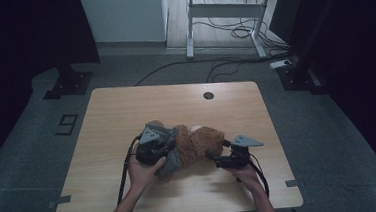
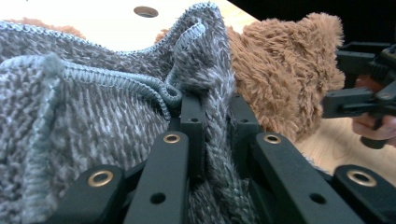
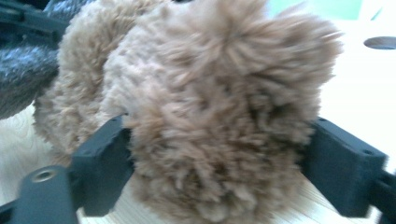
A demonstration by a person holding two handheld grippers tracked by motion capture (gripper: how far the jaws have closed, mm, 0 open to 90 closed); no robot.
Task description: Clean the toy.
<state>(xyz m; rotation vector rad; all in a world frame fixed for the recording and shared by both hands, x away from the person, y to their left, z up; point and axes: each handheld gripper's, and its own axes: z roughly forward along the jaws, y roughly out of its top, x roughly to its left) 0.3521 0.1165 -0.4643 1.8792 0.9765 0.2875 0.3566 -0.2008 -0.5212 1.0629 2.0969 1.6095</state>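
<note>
A brown plush bear [image 1: 203, 141] lies on its side in the middle of the wooden table [image 1: 126, 110], partly wrapped in a grey knitted garment [image 1: 172, 159]. My left gripper [image 1: 168, 146] is shut on a fold of that grey knit [image 2: 93, 121], the fabric pinched between its fingers [image 2: 192, 116]. The bear's fur [image 2: 275, 70] rises just behind the fold. My right gripper [image 1: 211, 153] stands at the bear's right end. Its jaws are spread wide, one on either side of a round fluffy part of the bear [image 3: 210, 93], brushing the fur without squeezing it.
A round cable hole [image 1: 208, 95] sits near the table's far edge. Bare wood lies to the left, the right and in front of the bear. Beyond the table stand a white desk frame [image 1: 224, 13] and loose cables [image 1: 241, 32] on the floor.
</note>
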